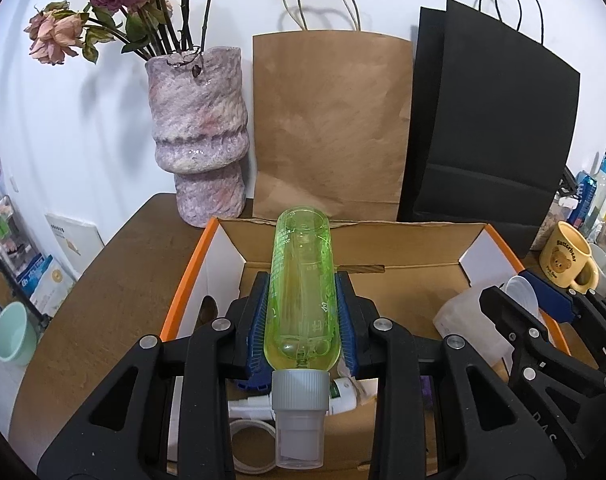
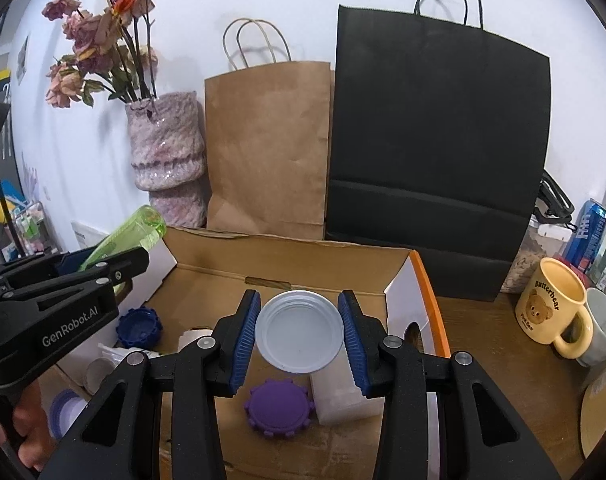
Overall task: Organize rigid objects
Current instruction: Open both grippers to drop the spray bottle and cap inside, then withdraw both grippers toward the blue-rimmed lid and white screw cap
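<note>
My left gripper (image 1: 301, 320) clamps the green bottle (image 1: 301, 292) lengthwise, base forward above the cardboard box (image 1: 355, 232), while my right gripper (image 2: 299, 330) pinches a white lid (image 2: 299, 330).

White wall (image 2: 303, 0), brown table (image 1: 115, 280)

Background items: brown paper bag (image 2: 267, 148) and black paper bag (image 2: 435, 160) upright against wall; mottled pink vase (image 2: 169, 156) holding dried roses (image 2: 91, 40); yellow bear mug (image 2: 553, 306) on wooden worktop (image 2: 503, 360), beside a white mug (image 2: 605, 328).
</note>
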`<act>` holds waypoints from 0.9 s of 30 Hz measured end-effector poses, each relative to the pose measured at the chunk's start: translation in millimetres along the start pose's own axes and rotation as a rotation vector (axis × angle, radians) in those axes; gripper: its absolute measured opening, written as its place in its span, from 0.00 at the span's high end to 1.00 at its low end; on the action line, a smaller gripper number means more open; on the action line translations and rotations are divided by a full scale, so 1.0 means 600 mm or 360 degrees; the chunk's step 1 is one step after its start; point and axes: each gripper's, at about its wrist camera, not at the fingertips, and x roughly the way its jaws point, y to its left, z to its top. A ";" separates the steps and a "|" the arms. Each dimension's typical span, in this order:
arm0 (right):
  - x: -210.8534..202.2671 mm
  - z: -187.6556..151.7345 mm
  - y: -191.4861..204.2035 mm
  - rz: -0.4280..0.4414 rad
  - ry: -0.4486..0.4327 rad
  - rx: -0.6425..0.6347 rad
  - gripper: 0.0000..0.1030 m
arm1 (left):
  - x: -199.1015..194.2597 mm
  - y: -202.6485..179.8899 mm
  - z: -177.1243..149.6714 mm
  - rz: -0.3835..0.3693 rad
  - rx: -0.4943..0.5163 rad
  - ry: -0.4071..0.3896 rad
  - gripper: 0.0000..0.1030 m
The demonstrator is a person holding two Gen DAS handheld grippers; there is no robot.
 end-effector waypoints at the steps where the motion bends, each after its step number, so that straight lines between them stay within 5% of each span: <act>1: 0.003 -0.001 0.000 -0.0001 0.0004 -0.0002 0.57 | 0.003 0.001 0.001 0.0004 0.0003 0.0002 0.73; 15: 0.024 -0.008 -0.006 -0.0012 0.0055 -0.0017 0.56 | 0.020 -0.001 -0.003 0.0039 0.0044 0.0025 0.73; 16: 0.024 -0.008 -0.007 -0.0011 0.0057 -0.0016 0.56 | 0.018 -0.002 -0.004 0.0058 0.0046 0.0013 0.67; 17: 0.026 -0.008 -0.009 -0.0017 0.0072 -0.0014 0.56 | 0.016 -0.001 -0.003 0.0071 0.0045 0.0006 0.46; 19: 0.029 -0.009 -0.012 -0.0046 0.0099 -0.0008 0.52 | 0.007 0.003 -0.002 0.0072 0.0026 -0.0048 0.23; 21: 0.033 -0.012 -0.017 -0.0074 0.0116 0.0001 0.10 | -0.001 0.006 0.001 0.0093 0.0017 -0.0078 0.13; 22: 0.034 -0.013 -0.018 -0.0079 0.0121 0.0002 0.08 | -0.003 0.008 0.002 0.0099 0.0010 -0.0085 0.02; 27: 0.034 -0.014 -0.018 -0.0092 0.0123 0.0004 0.08 | -0.008 0.017 0.005 0.0117 -0.0027 -0.0107 0.00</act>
